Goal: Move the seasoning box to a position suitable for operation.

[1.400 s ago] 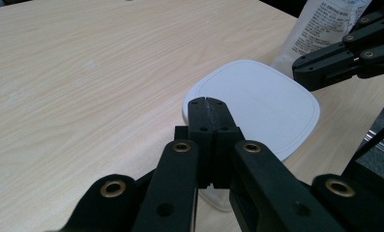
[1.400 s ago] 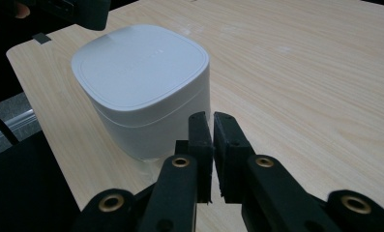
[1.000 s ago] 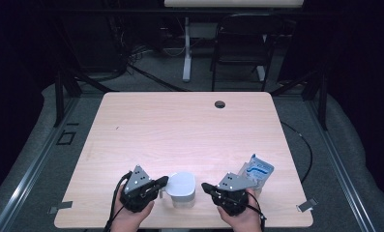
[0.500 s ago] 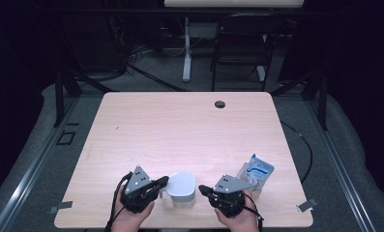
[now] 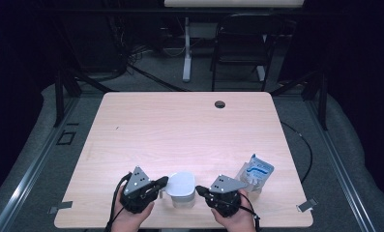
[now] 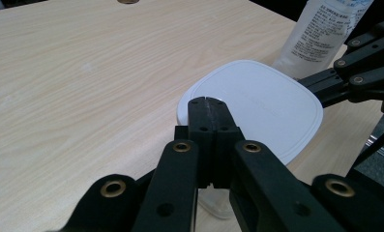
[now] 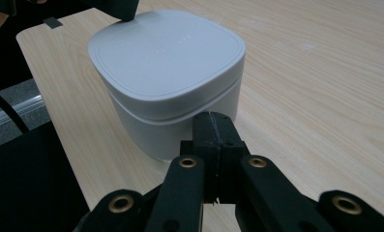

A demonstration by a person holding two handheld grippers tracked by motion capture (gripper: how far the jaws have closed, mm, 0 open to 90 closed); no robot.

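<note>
At the near edge of the table (image 5: 180, 125) the person's two hands come in from below, each holding a gripper, and a white lidded container (image 5: 182, 189) stands between them. The left gripper (image 5: 163, 183) has its jaws pressed together with nothing between them; in the left gripper view its tips (image 6: 206, 104) sit at the near rim of the container's white lid (image 6: 257, 104), and whether they touch it cannot be told. The right gripper (image 5: 199, 191) is likewise closed on nothing; in the right gripper view its joined tips (image 7: 214, 118) lie low beside the container's wall (image 7: 180, 130), very close to it, contact unclear. In that same view the lid (image 7: 165, 50) sits flat and fully seated on the squarish, round-cornered body, and the dark tip of the other gripper shows at the lid's far corner. Just to the right of the right hand, a little farther back, a clear pouch with a blue label (image 5: 255, 173) stands on the wood, apart from the container; the left gripper view shows its printed side (image 6: 327, 29) beyond the lid. Far across the bare tabletop a small round dark grommet (image 5: 220, 104) lies near the far edge, and beyond the table a dark chair (image 5: 243, 43) stands on the floor
</note>
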